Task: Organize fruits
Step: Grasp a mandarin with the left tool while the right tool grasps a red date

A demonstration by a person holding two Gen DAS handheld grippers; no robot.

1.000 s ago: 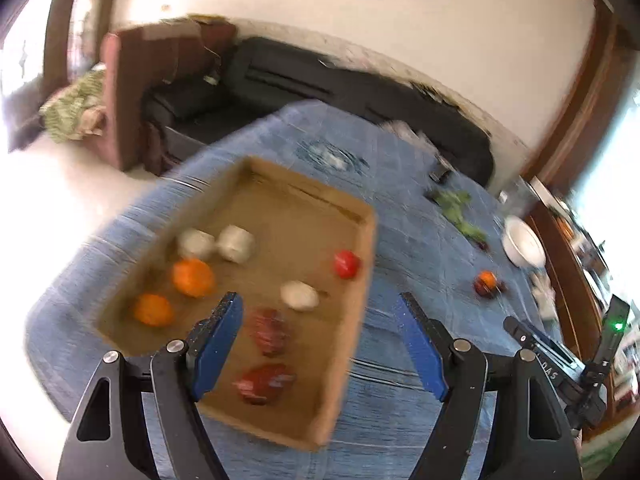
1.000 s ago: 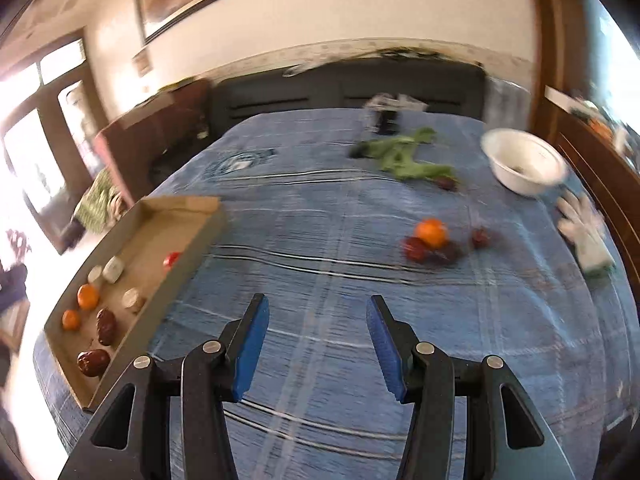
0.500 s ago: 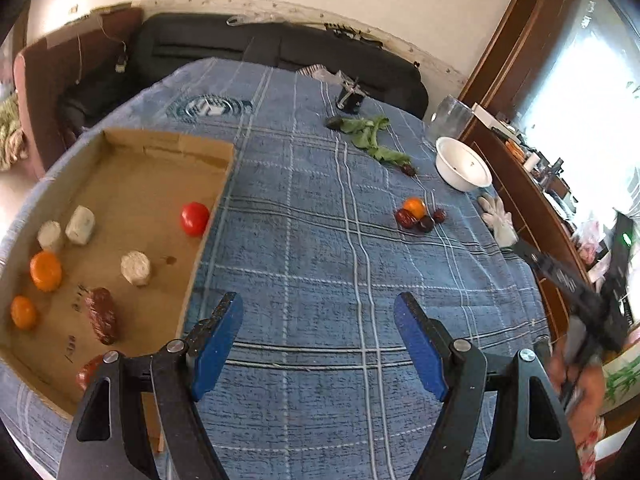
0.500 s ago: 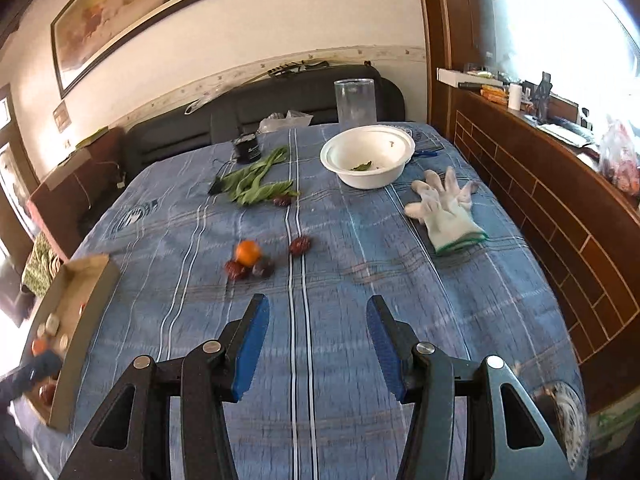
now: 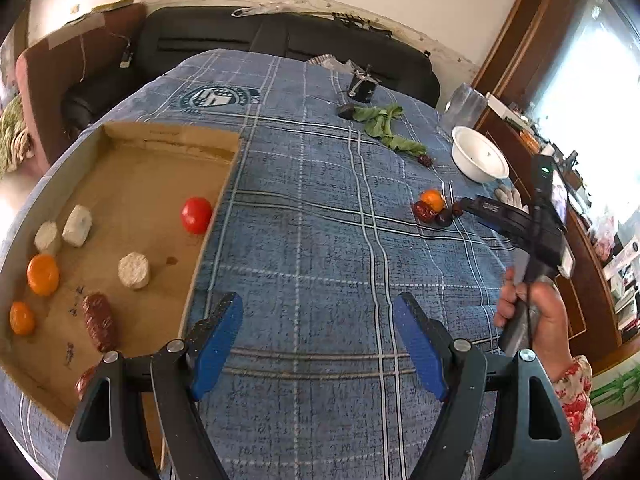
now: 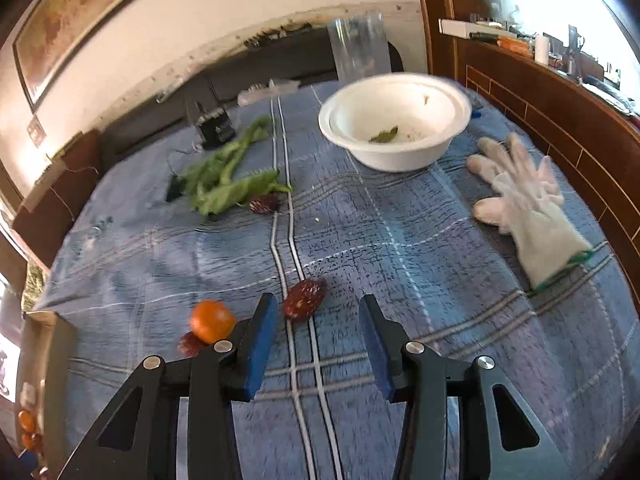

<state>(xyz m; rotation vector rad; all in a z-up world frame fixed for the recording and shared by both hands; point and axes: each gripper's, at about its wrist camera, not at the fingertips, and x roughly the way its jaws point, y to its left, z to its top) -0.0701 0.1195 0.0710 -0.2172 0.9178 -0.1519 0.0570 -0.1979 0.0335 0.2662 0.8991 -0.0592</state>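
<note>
- My right claw [image 6: 316,344] hangs over the blue plaid tabletop [image 6: 400,264], jaws closing with nothing gripped; a red date [image 6: 305,299] lies just ahead, near the left finger.
- An orange [image 6: 212,321] sits just left of that finger, touching another date [image 6: 189,345].
- My left claw [image 5: 318,344] is spread wide and empty beside the cardboard tray [image 5: 168,136].
- The tray holds a tomato [image 5: 196,215], two oranges, dates and three pale chunks.
- Farther off: a white bowl [image 6: 400,152], greens [image 6: 228,184], a glove [image 6: 528,208].
</note>
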